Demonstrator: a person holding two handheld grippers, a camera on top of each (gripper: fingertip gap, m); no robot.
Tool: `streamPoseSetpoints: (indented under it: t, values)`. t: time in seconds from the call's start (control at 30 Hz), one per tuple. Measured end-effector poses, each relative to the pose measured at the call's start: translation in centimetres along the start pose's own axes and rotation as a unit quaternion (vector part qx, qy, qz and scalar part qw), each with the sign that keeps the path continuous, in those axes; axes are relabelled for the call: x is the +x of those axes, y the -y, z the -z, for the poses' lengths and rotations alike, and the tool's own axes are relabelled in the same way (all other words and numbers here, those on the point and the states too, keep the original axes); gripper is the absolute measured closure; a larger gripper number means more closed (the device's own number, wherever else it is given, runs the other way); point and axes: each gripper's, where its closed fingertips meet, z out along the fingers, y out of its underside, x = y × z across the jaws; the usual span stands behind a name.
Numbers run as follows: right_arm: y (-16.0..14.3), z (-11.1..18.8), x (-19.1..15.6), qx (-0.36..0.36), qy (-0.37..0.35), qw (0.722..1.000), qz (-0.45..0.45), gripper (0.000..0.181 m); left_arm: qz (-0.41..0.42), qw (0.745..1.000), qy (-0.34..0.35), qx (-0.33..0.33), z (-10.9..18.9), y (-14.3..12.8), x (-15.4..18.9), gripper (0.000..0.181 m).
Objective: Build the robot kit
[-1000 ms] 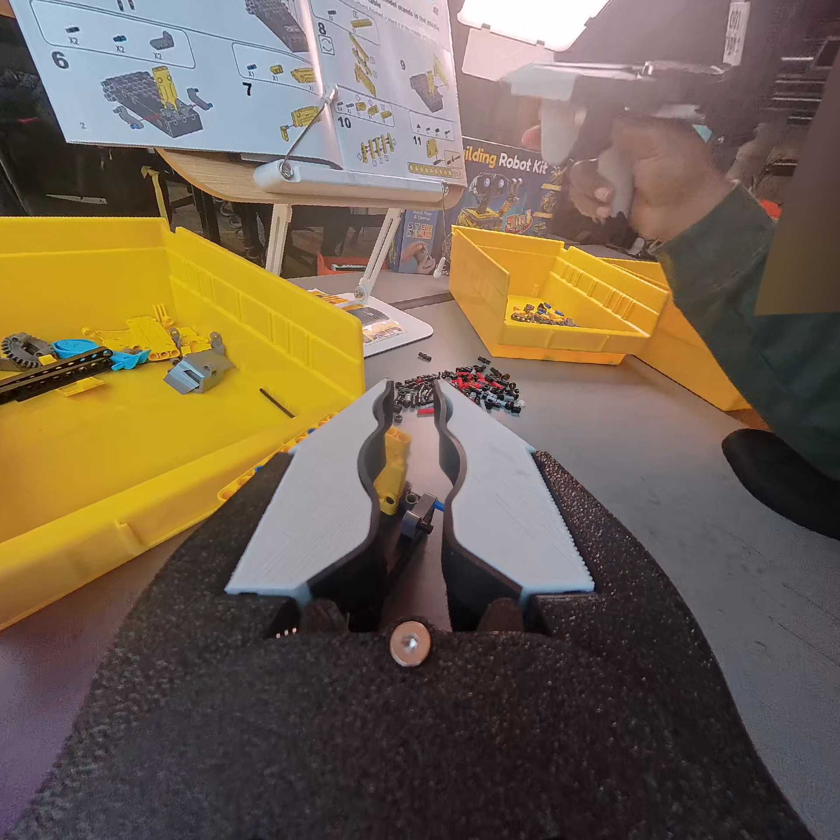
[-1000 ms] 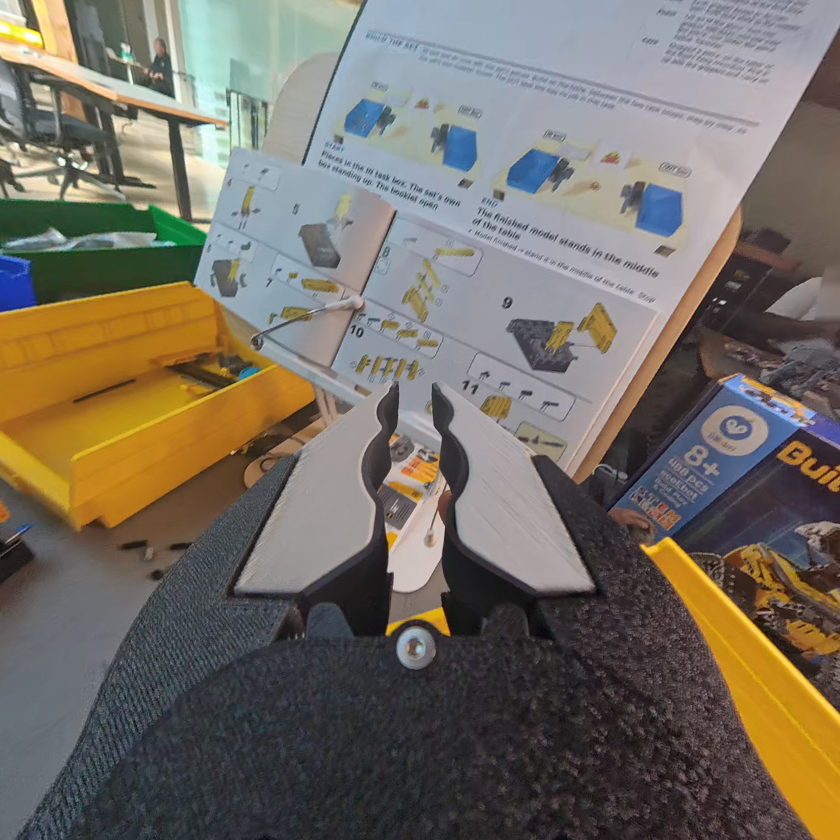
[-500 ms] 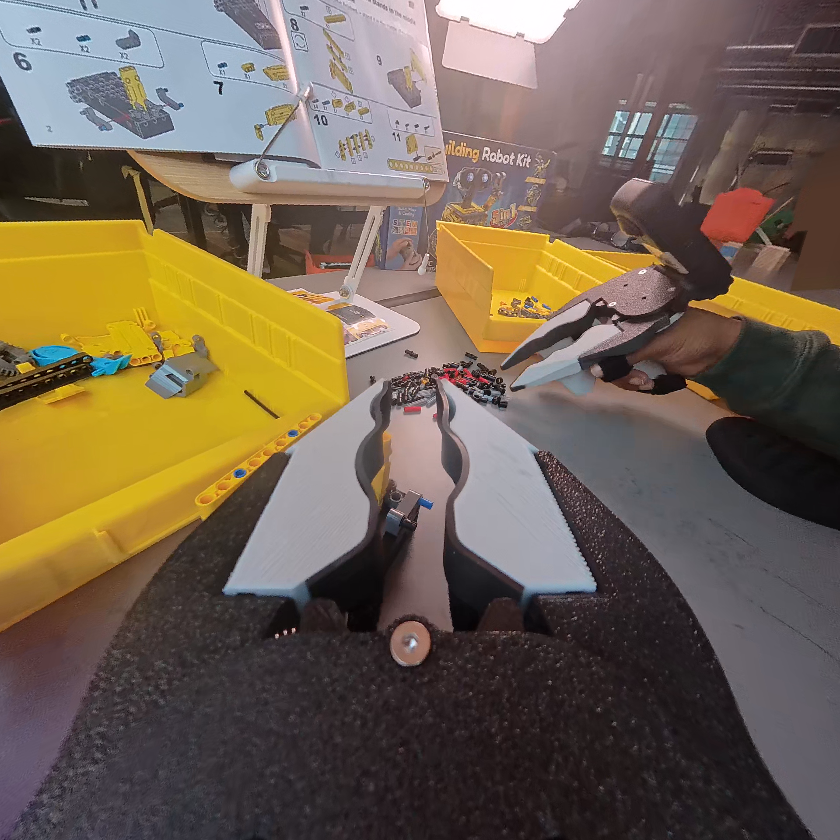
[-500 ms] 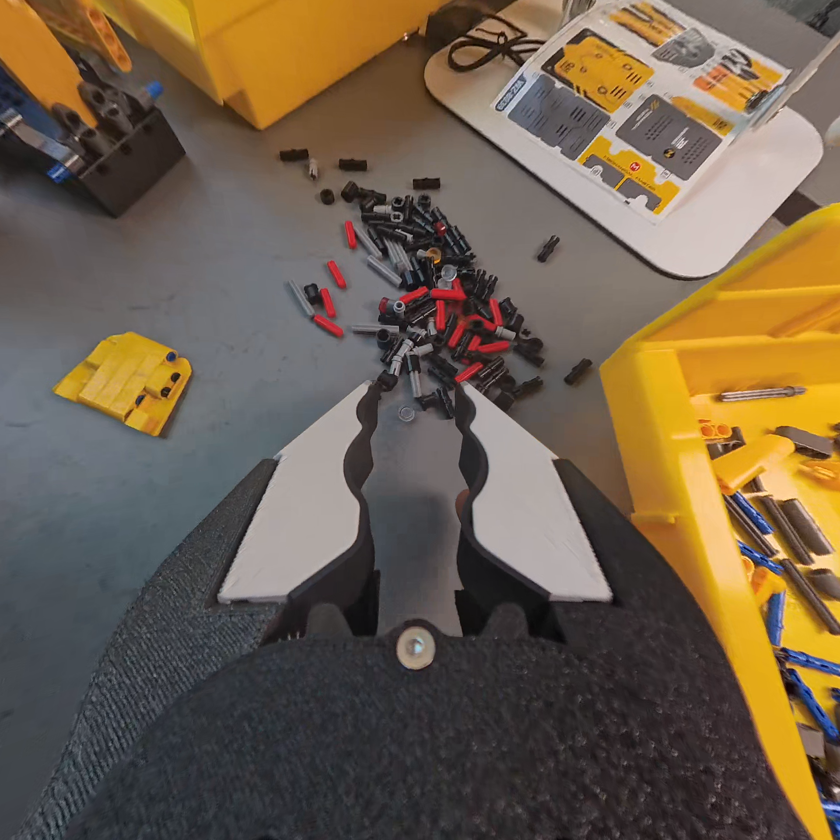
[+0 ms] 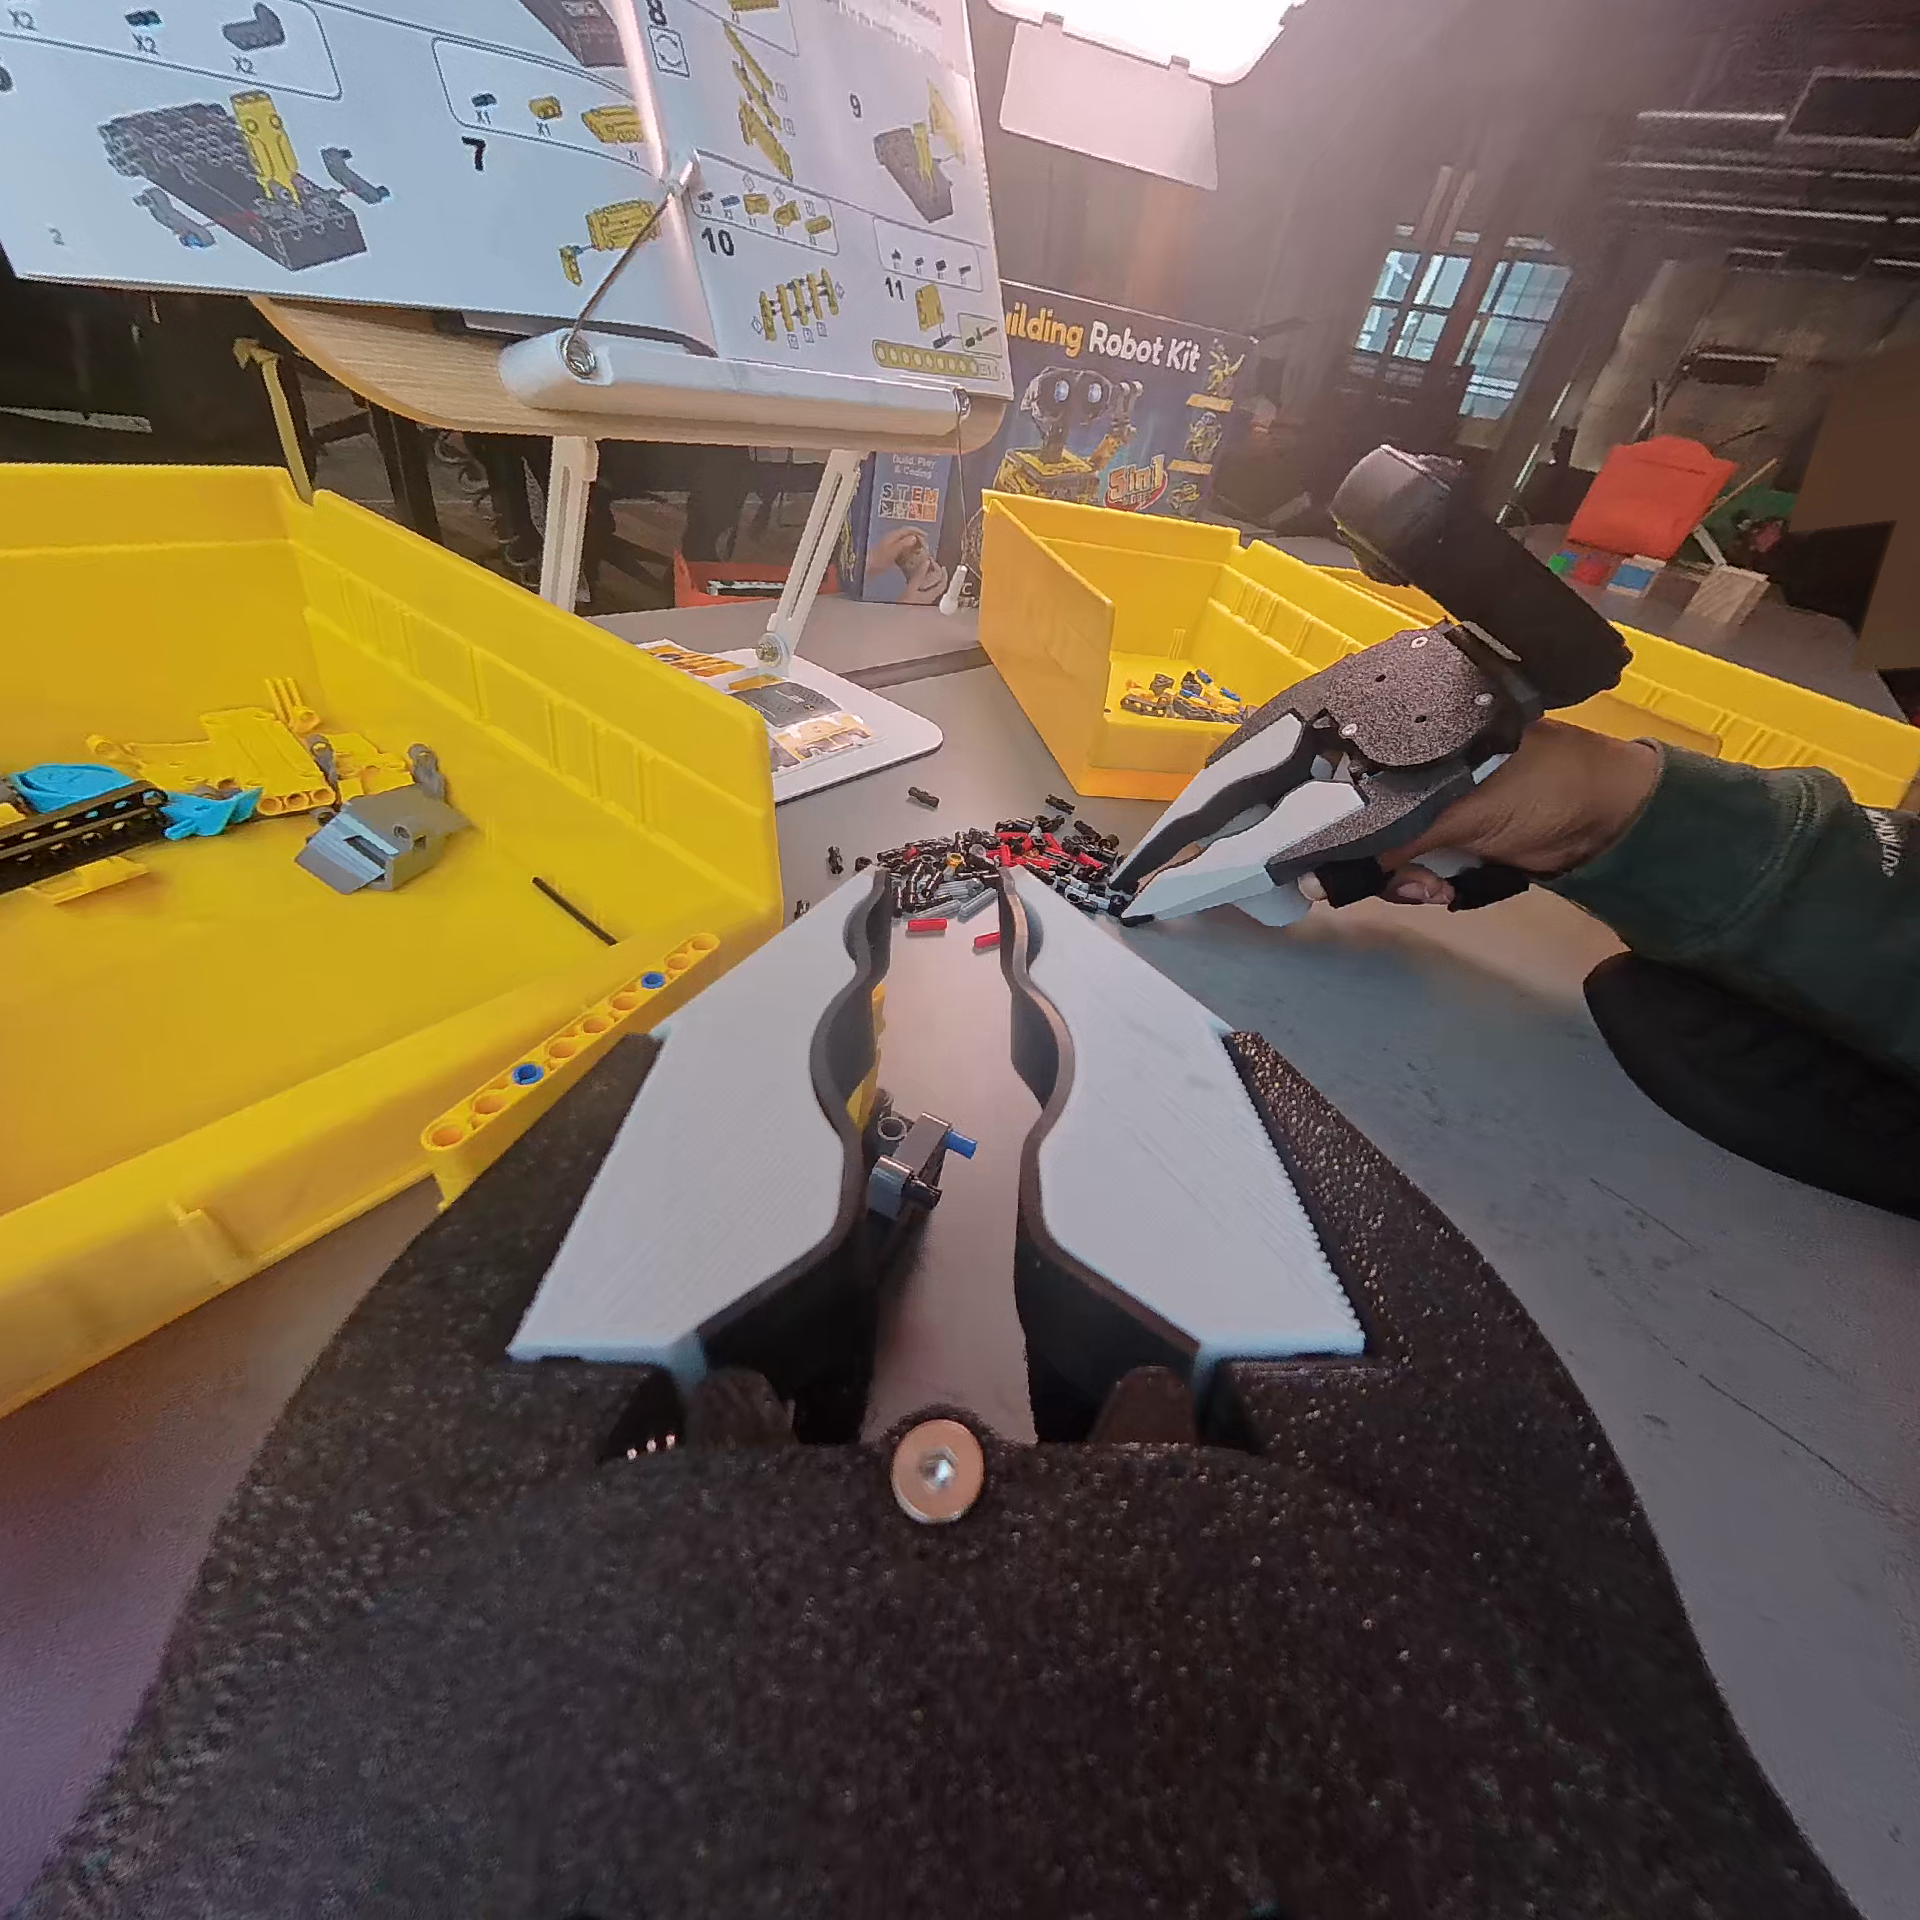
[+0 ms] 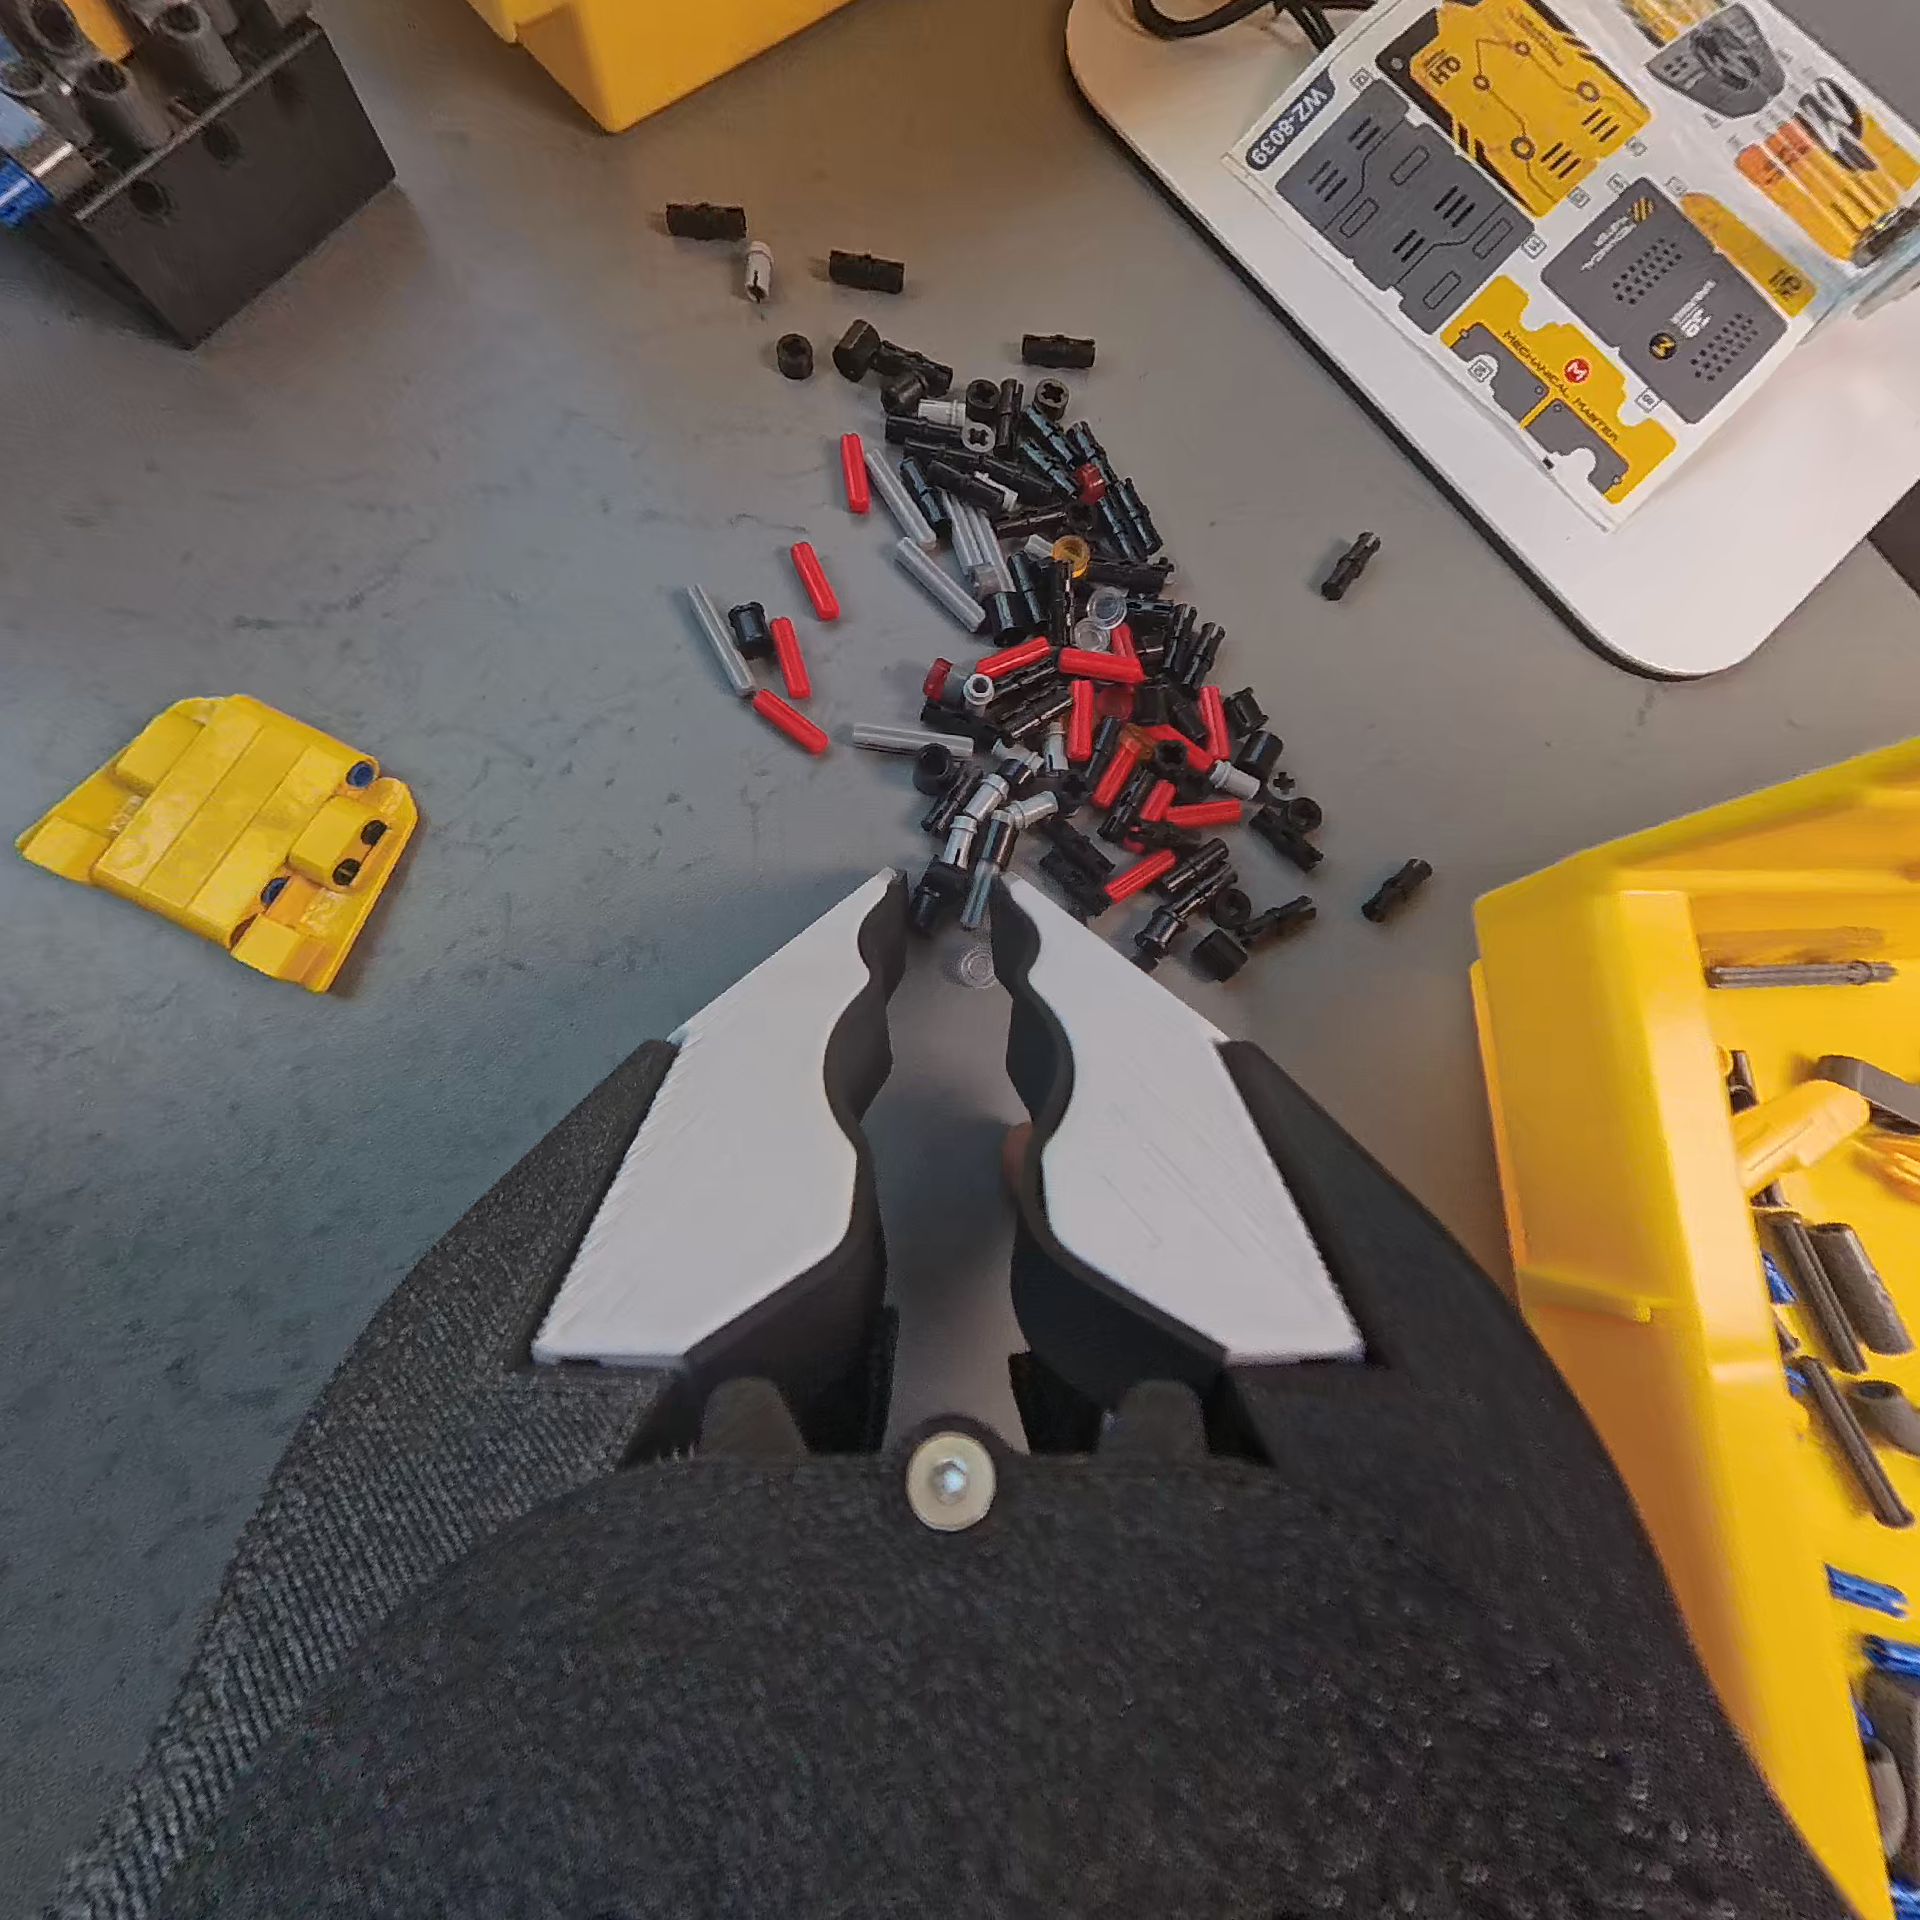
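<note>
Left wrist view: at 9 o'clock a yellow bin (image 5: 312, 1039) holds loose yellow, grey and blue parts. At 11 o'clock an instruction booklet (image 5: 520, 156) with numbered build diagrams stands clipped open. The left hand-held gripper (image 5: 940, 894) is part-open; a small grey-and-yellow assembly (image 5: 914, 1153) lies against its left finger, clear of the right one, so no grip shows. At 1 o'clock stands a printed kit box (image 5: 1122, 416).

Right wrist view: on the desk (image 6: 312, 520) a yellow panel piece (image 6: 229, 831) lies at 9 o'clock and a black block (image 6: 187, 177) at 11. The right hand-held gripper (image 6: 945, 894), narrowly parted, has its tips at the near edge of the pin pile (image 6: 1070, 665). A printed sticker sheet (image 6: 1507, 239) lies at 1 o'clock.
</note>
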Motion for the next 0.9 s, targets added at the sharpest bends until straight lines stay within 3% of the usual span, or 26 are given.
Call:
streamPoseSetpoints:
  t: [0.33, 0.57, 0.77, 0.9]
  values:
    - [0.5, 0.0, -0.9, 0.014, -0.012, 0.998, 0.060, 0.167, 0.006, 1.000, 0.005, -0.004, 0.1, -0.1, -0.3, 0.162]
    - [2.2, 1.3, 0.1, 0.078, -0.008, 0.997, 0.009, 0.160, -0.015, 0.999, 0.035, -0.038, -0.1, -1.1, -1.0, 0.161]
    - [3.1, 2.9, 1.8, 0.113, -0.041, 0.992, -0.030, 0.142, -0.017, 0.997, 0.047, -0.053, -0.1, -1.6, -1.3, 0.157]
    - [3.7, 2.8, 0.0, 0.116, -0.021, 0.992, -0.035, 0.124, -0.010, 0.998, 0.044, -0.051, 0.0, -1.5, -1.4, 0.156]
